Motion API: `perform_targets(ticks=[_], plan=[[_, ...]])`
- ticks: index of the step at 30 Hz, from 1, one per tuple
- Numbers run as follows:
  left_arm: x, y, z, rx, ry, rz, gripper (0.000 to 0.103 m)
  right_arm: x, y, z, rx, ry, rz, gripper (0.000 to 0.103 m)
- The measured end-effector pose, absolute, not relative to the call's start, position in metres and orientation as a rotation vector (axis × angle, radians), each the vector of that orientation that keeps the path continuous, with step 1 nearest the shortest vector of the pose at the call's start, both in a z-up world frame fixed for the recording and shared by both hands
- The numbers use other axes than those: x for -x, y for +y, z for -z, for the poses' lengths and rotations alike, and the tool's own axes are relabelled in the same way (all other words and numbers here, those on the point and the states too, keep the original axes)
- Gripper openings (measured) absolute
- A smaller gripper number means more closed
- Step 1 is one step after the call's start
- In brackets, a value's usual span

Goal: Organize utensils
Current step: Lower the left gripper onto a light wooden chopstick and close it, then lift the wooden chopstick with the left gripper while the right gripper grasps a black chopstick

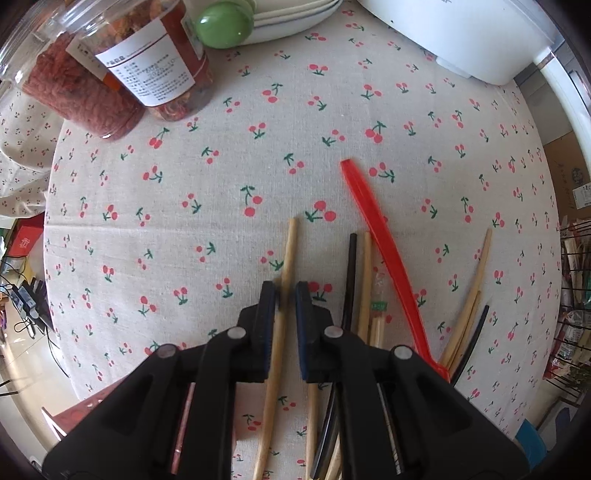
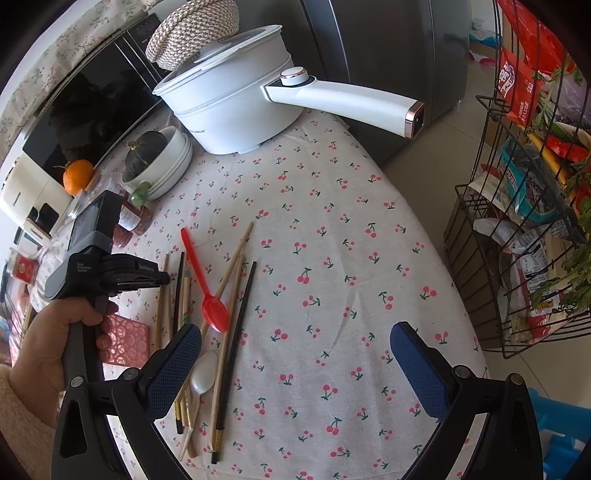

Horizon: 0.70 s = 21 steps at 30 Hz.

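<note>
The left gripper (image 1: 285, 295) points straight down at the cherry-print tablecloth (image 1: 229, 177), and its two blue pads are clenched on a pale wooden chopstick (image 1: 289, 243) that runs between them and lies on the cloth. Just to the right of that stick in the left wrist view lie a black chopstick (image 1: 351, 266), another wooden one (image 1: 365, 273) and a red plastic spoon (image 1: 380, 236), with a further fan of wooden chopsticks (image 1: 476, 291) beyond the spoon. In the right wrist view the same utensils form a loose pile near the left edge of the tabletop: the red spoon (image 2: 207, 284) crosses the sticks, a long black chopstick (image 2: 236, 343) lies at the pile's right side, and a white spoon (image 2: 203, 376) sits nearer the camera, just beside the right gripper's left pad. The right gripper (image 2: 295, 362) hangs with its jaws released and wide apart above a bare stretch of cloth, nothing between them. A pink patterned coaster (image 2: 125, 339) lies at the left edge beside the pile. Toward the far edge stand a white electric pot (image 2: 229, 110) with a long handle, stacked white bowls (image 2: 177, 158), a clear jar (image 1: 162, 62) with a label and a green stone-like ornament (image 1: 223, 24). A hand (image 2: 51, 343) in a fluffy sleeve grips the left tool's handle from the left, holding the tool upright over the sticks. A wire rack (image 2: 524, 206) of packets stands off the table's right edge.
</note>
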State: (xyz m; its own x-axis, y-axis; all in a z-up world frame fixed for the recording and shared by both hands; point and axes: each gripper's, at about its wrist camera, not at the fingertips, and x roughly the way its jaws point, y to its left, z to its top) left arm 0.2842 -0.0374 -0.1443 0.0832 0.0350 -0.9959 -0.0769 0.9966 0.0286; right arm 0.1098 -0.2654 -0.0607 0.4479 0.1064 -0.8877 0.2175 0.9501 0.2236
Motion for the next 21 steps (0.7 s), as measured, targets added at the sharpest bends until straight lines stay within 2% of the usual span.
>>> perform_targets(ticks=[8,21], plan=[[-0.283,-0.04,0.149,0.025,1.442,-0.029,0.006,-0.111,-0.263,0.062,-0.323,1.11,0.07,0.103],[-0.172,-0.039,0.025,0.018,1.059,0.245,0.006,-0.114,-0.252,0.067,-0.34,1.111,0.031,0.1]])
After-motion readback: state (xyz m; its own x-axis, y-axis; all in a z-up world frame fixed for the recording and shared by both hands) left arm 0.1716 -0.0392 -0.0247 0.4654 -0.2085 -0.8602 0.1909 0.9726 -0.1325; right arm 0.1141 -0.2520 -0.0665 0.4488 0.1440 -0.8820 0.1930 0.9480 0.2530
